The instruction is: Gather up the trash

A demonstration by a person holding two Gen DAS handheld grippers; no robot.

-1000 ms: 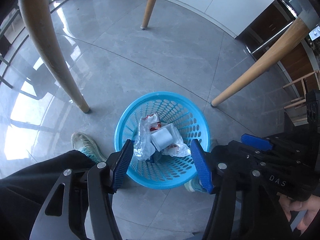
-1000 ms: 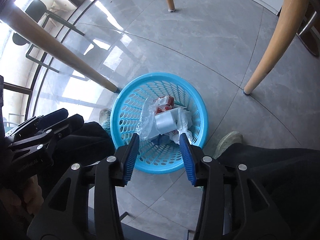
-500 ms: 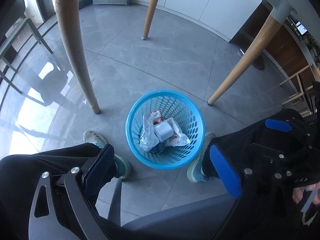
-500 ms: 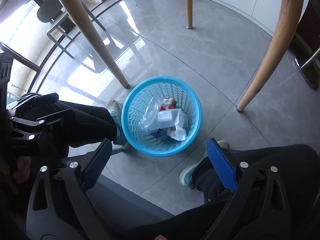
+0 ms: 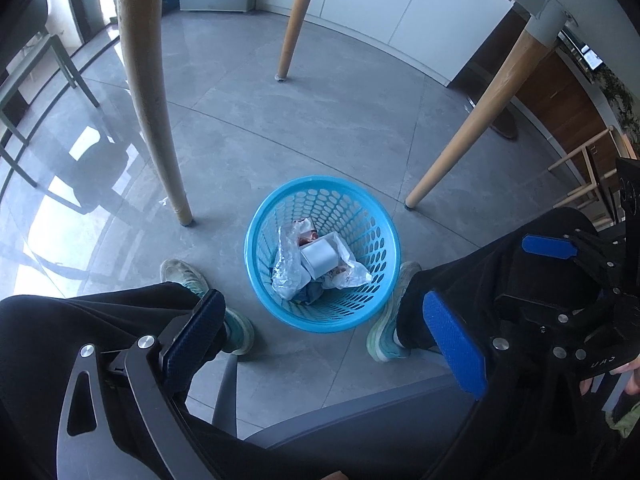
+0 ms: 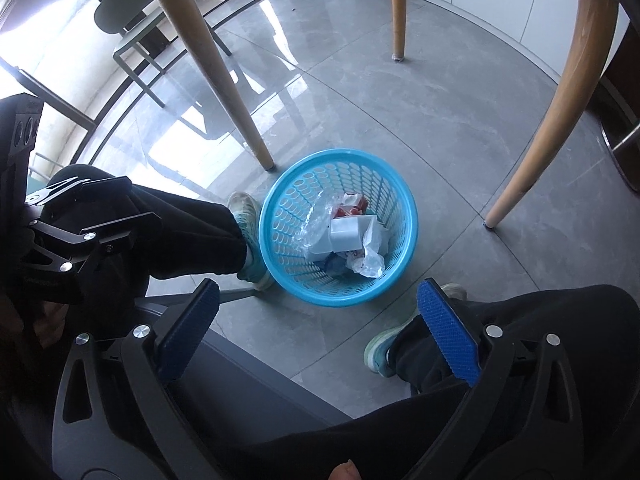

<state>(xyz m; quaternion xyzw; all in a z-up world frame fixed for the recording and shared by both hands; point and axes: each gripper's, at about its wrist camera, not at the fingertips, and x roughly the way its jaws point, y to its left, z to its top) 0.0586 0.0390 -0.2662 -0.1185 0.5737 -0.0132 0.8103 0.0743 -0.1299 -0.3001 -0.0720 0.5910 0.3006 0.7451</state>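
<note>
Blue perforated plastic basket (image 5: 322, 257) sits on the grey tiled floor (image 5: 328, 128) between my 2 pale sneakers (image 5: 390, 330), holding crumpled clear wrappers and a white cup (image 6: 347, 236), while my left gripper (image 5: 320, 340) and right gripper (image 6: 320, 328) hang above it, jaws spread wide and empty.
</note>
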